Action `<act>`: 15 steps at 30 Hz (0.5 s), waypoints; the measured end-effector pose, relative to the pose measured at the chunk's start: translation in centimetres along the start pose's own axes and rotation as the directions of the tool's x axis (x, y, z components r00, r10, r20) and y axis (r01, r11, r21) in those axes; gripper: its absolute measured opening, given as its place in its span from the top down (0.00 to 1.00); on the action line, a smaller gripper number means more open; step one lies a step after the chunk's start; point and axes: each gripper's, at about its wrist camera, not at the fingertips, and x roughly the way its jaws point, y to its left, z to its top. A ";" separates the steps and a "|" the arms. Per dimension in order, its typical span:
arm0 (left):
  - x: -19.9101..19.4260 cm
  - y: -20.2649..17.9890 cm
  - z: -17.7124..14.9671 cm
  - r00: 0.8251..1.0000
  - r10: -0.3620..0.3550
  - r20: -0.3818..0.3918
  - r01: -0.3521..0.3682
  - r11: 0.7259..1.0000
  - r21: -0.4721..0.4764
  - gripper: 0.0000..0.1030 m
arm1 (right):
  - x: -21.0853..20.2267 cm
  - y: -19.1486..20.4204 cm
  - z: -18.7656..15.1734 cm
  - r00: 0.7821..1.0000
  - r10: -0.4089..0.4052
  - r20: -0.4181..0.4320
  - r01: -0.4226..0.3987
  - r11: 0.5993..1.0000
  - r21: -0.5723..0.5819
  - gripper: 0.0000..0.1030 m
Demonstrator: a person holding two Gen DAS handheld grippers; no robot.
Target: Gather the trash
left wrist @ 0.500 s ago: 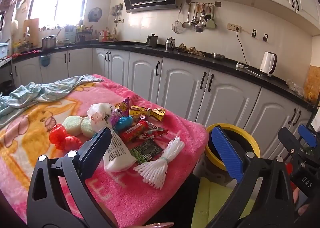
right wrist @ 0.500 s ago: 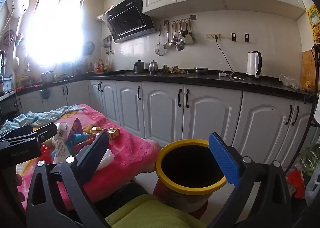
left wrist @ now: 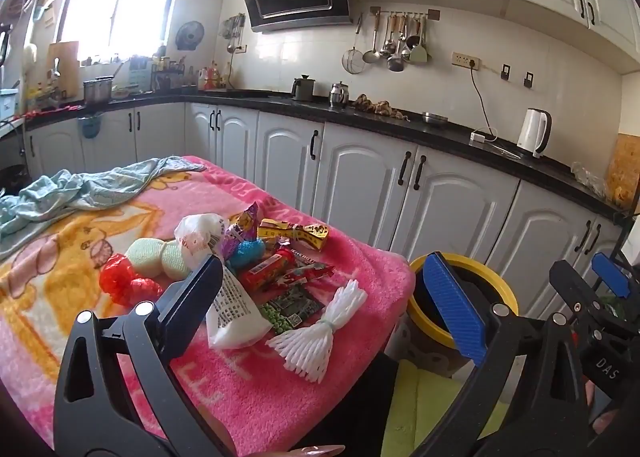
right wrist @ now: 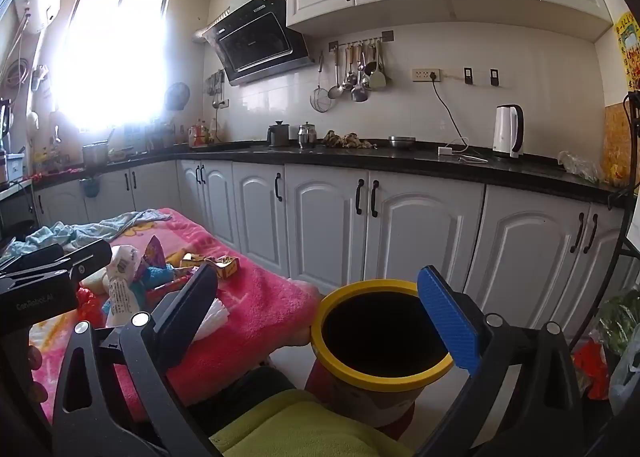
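I see the trash in one loose pile (left wrist: pixel 256 277) on the pink blanket: a white foam net (left wrist: pixel 316 337) nearest me, a white printed bag (left wrist: pixel 236 313), red wrappers, a green packet. The bin (right wrist: pixel 384 337), black inside with yellow rim, stands upright beside the blanket's corner.

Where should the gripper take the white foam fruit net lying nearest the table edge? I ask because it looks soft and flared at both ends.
Grip the white foam net at its cinched waist, where a green band pinches it narrow. It lies on the pink blanket apart from the wrappers, so the open left gripper can come from above, fingers straddling the waist.
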 end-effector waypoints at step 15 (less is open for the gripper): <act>0.0 0.1 -0.1 1.000 0.003 0.013 -0.003 1.000 0.001 0.10 | 0.0 0.0 0.0 1.000 0.000 -0.001 0.000 1.000 -0.003 0.06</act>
